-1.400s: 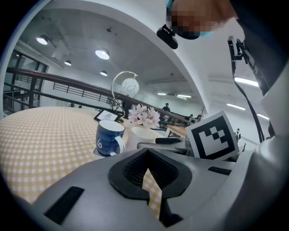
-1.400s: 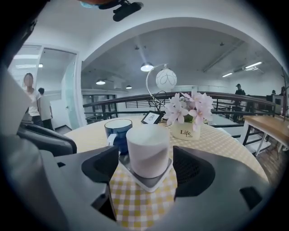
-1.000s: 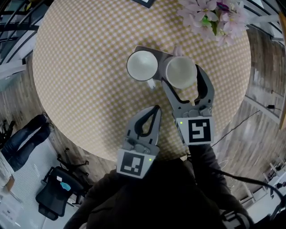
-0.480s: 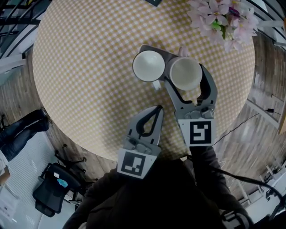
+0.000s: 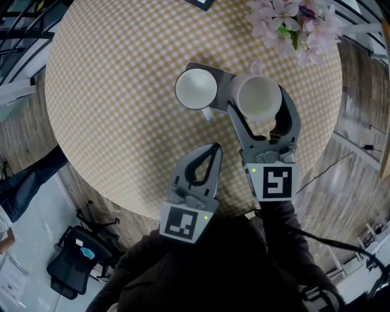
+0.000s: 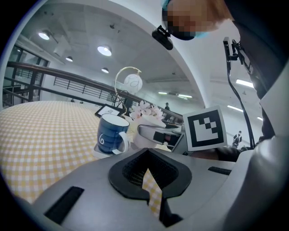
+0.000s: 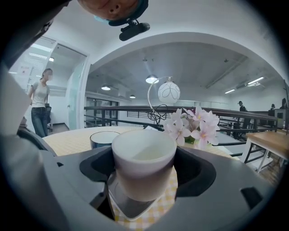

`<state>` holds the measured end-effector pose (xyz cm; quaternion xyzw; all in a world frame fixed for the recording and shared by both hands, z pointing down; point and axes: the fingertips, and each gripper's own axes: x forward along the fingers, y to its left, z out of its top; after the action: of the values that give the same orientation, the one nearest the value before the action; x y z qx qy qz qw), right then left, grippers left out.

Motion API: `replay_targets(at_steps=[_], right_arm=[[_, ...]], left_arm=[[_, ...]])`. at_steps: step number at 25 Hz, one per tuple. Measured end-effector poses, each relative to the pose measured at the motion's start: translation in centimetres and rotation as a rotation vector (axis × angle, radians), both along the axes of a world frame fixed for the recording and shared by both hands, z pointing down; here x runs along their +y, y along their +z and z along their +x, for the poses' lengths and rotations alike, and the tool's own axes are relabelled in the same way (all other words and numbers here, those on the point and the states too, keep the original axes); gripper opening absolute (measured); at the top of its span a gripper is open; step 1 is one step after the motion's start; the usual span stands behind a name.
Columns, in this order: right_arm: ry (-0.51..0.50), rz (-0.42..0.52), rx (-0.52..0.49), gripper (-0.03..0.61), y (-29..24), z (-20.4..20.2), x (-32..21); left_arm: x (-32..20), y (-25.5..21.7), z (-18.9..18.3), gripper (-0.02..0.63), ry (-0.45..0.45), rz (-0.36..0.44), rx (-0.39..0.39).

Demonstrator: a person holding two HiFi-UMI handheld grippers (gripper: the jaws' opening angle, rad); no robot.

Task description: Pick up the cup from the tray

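A white cup (image 5: 259, 97) sits between the jaws of my right gripper (image 5: 260, 102), which is shut on it; the cup hangs just above the right end of the grey tray (image 5: 210, 68). In the right gripper view the cup (image 7: 143, 164) fills the gap of the gripper (image 7: 143, 176), with a corner of the tray (image 7: 131, 208) below it. A blue mug (image 5: 195, 89) with a white inside stands on the tray's left part. My left gripper (image 5: 212, 150) is shut and holds nothing, hovering over the table nearer me. Its own view shows the mug (image 6: 110, 133) ahead.
The round table (image 5: 109, 103) has a yellow checked cloth. Pink flowers (image 5: 295, 24) stand at the back right, just behind the cup. A dark framed card (image 5: 198, 3) lies at the far edge. Railings, a floor and a black chair (image 5: 70, 265) lie beyond the table's rim.
My right gripper has moved slightly right and up with the white cup, widening the gap to the blue mug. The left gripper has stayed in place.
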<state>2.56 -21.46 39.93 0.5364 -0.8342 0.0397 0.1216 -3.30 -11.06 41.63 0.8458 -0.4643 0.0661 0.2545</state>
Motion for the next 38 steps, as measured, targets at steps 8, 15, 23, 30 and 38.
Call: replay_targets(at_steps=[8, 15, 23, 30, 38], right_arm=[[0.069, 0.018, 0.007, 0.362, -1.5, 3.6, 0.9], [0.136, -0.021, 0.024, 0.362, 0.5, 7.2, 2.3], [0.174, -0.132, 0.070, 0.362, 4.2, 9.7, 3.0], [0.161, -0.154, 0.073, 0.362, 5.4, 10.0, 3.0], [0.167, -0.170, 0.081, 0.362, 5.8, 10.3, 3.6]], left_arm=[[0.8, -1.3, 2.3, 0.005, 0.056, 0.018, 0.004], [1.6, -0.7, 4.5, 0.005, 0.118, 0.007, -0.001], [1.5, 0.1, 5.7, 0.005, 0.158, -0.011, -0.003], [1.2, 0.8, 5.7, 0.005, 0.163, -0.023, -0.005], [1.9, 0.1, 6.0, 0.005, 0.173, -0.014, -0.006]])
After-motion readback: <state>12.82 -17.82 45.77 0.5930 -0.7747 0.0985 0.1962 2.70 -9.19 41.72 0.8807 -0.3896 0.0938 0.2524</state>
